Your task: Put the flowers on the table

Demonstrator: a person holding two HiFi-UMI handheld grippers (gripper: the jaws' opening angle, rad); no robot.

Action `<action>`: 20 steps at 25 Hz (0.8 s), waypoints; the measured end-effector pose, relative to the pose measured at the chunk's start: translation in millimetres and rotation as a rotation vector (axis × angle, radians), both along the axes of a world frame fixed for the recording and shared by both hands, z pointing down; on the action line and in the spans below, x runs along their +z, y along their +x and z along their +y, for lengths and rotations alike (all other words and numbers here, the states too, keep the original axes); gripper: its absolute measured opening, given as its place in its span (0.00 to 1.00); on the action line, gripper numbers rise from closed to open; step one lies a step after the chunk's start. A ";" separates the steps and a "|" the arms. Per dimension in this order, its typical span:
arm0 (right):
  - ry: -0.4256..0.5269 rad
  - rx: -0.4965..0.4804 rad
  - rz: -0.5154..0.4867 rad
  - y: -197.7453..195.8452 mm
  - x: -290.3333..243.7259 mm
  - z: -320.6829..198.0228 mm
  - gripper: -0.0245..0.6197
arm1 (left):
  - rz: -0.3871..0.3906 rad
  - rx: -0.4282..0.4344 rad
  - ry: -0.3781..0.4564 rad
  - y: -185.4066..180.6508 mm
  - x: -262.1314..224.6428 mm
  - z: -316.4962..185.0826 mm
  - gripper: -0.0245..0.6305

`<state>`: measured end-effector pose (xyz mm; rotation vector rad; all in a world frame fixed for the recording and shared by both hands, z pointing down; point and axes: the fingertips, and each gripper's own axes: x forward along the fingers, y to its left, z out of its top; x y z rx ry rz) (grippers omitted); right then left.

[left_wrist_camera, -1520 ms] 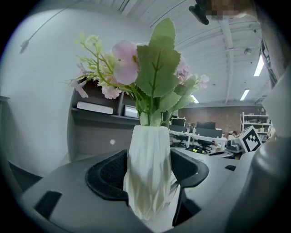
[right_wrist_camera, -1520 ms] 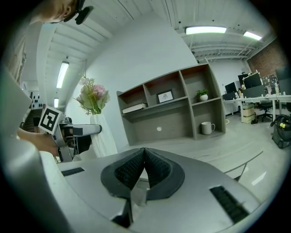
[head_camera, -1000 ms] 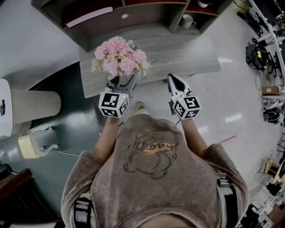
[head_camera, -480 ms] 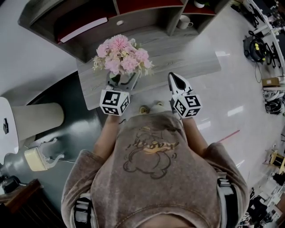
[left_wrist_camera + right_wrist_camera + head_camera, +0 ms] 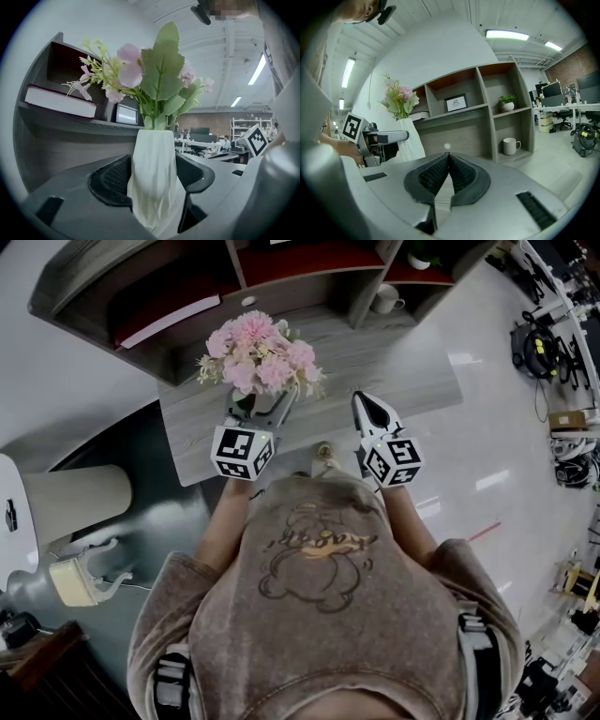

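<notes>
Left gripper [image 5: 261,413] pinched the vase of flowers [image 5: 153,173] over the table [image 5: 394,352]; right gripper [image 5: 373,412] pressed together, empty; placing step, lowering likely next.

Pink being shown by flowers [image 5: 255,354], green by leaves [image 5: 161,65]. White ridged pattern being shown by vase [image 5: 153,178]. Grey wood-grain being displayed on counter [image 5: 394,362]. Reddish lining being seen inside shelf [image 5: 309,259].

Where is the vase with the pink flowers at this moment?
The vase is left of centre in the head view, clamped in the left tool over the grey table, before the shelf unit.
</notes>
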<state>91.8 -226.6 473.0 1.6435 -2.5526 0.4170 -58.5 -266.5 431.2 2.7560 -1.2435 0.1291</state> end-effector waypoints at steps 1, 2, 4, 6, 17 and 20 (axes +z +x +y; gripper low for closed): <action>0.004 -0.004 0.000 0.9 -1.4 -2.8 0.04 | -0.002 -0.003 0.001 1.2 -0.2 -2.3 0.51; 0.008 -0.007 -0.001 0.5 -2.7 -3.7 0.04 | -0.004 -0.006 0.003 0.8 -0.1 -2.6 0.51; 0.014 -0.013 0.000 -1.3 -4.3 -4.4 0.04 | -0.008 -0.011 0.004 -1.0 1.3 -2.0 0.51; 0.017 -0.016 0.000 -2.9 -5.9 -6.0 0.04 | -0.015 -0.012 0.007 -2.3 2.7 -2.1 0.51; 0.016 -0.021 0.002 -7.6 -12.4 -15.0 0.04 | -0.033 -0.007 0.048 -4.8 16.1 -14.1 0.51; 0.009 -0.011 0.000 -6.3 -10.3 -13.5 0.04 | -0.035 -0.002 0.037 -4.6 25.4 -16.7 0.51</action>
